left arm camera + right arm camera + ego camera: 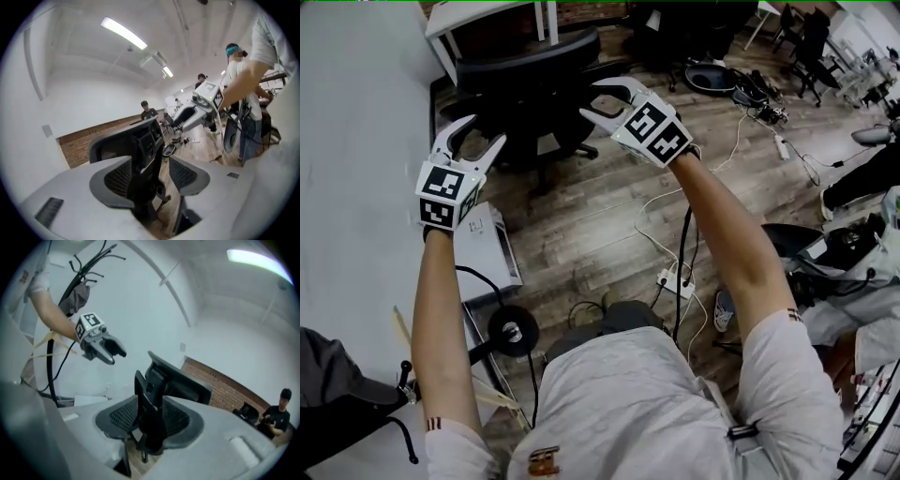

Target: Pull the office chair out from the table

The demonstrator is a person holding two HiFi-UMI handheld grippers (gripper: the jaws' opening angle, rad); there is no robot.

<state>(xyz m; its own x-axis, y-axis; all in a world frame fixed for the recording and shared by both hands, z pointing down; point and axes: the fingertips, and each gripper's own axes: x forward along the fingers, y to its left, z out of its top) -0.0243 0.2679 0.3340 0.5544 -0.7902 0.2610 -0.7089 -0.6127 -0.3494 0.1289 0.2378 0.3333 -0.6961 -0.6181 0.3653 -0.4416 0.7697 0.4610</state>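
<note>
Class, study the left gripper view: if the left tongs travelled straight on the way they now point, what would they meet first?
Probably the black office chair: it fills the gap straight ahead of the open left tongs, with nothing nearer in that line. How far off it stands is unclear.

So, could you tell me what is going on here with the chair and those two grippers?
A person holds a two-jaw gripper in each hand and faces the back of a black office chair, which stands close to a white table. The left gripper and the right gripper both point toward the chair, jaws apart, with nothing held. Neither touches the chair, so the pull has not yet begun.
</note>
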